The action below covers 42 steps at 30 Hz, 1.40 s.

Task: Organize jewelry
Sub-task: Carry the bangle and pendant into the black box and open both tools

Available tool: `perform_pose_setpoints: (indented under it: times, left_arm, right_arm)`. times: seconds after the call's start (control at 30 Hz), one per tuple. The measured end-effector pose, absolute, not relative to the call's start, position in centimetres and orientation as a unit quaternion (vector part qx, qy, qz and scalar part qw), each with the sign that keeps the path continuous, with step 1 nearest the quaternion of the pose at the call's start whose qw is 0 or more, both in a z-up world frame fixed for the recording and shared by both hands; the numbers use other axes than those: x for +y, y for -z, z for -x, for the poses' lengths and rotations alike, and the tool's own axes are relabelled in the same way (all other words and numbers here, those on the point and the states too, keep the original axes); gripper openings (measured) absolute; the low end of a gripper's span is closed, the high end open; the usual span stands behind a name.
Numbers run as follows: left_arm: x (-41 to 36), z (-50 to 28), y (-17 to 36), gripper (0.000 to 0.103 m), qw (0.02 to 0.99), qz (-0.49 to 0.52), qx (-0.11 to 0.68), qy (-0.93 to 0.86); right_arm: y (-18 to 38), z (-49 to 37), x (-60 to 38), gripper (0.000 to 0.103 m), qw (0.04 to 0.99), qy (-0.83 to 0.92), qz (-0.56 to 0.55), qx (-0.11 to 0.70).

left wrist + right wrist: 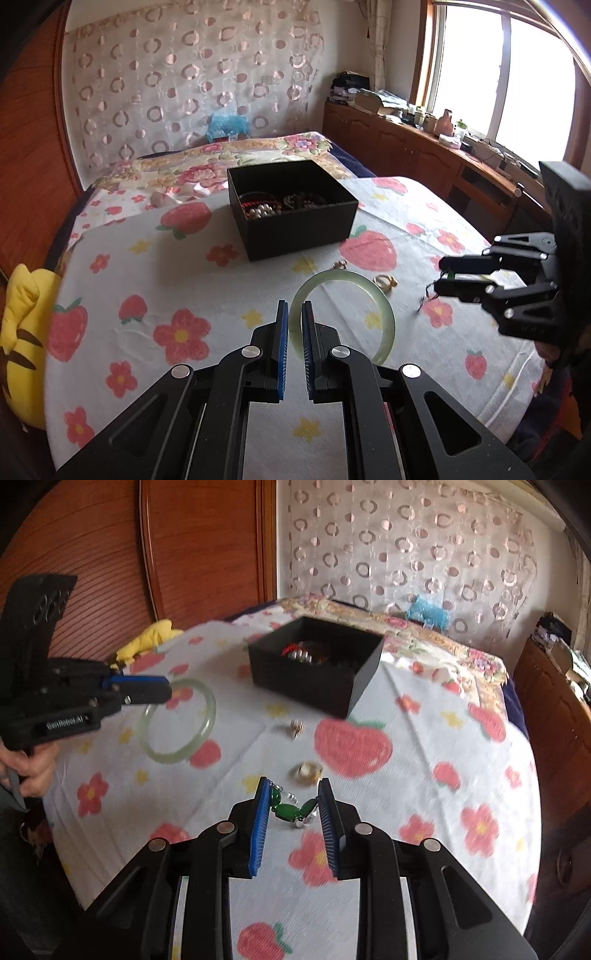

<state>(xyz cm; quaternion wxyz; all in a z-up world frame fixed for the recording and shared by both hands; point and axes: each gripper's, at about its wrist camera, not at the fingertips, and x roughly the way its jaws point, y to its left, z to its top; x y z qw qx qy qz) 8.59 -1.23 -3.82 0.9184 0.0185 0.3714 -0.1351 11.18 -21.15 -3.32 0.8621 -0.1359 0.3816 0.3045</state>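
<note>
With my left gripper (294, 314) clamped on the bangle (384, 314) and my right (293, 797) pinching the green bracelet (290, 809), both near the box (295, 225), I should lift steadily and release over it.

left claw (294, 314) black | blue ribbed pads | silver screws | "GenRobot.AI" label

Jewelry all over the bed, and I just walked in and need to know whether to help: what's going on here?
A person is sorting jewelry into a black box with two handheld grippers. The left gripper is clamped on a pale green bangle. The right gripper has a green-stone bracelet between its pads. Two gold rings lie loose on the strawberry-print sheet. The box already holds pearls and beads.
</note>
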Motion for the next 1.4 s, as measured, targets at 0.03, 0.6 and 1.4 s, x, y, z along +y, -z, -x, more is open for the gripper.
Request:
perform_pose_setpoints:
  times: [0.03, 0.6, 1.4]
  left_arm:
    - [-1.1, -8.9, 3.7, 0.006, 0.919, -0.018, 0.37, 0.135]
    - [-0.8, -14.1, 1.1, 0.006, 0.928, -0.029, 0.348, 0.13]
    - [-0.4, -23.6, 1.1, 0.007, 0.928, -0.031, 0.354, 0.115]
  right_arm:
    - [2.8, -11.5, -21.1, 0.029, 0.864, -0.305, 0.137, 0.376]
    - [-2.8, -19.5, -19.2, 0.029, 0.877, -0.328, 0.125, 0.327]
    - [-0.8, -27.7, -18.6, 0.041, 0.878, -0.329, 0.072, 0.341]
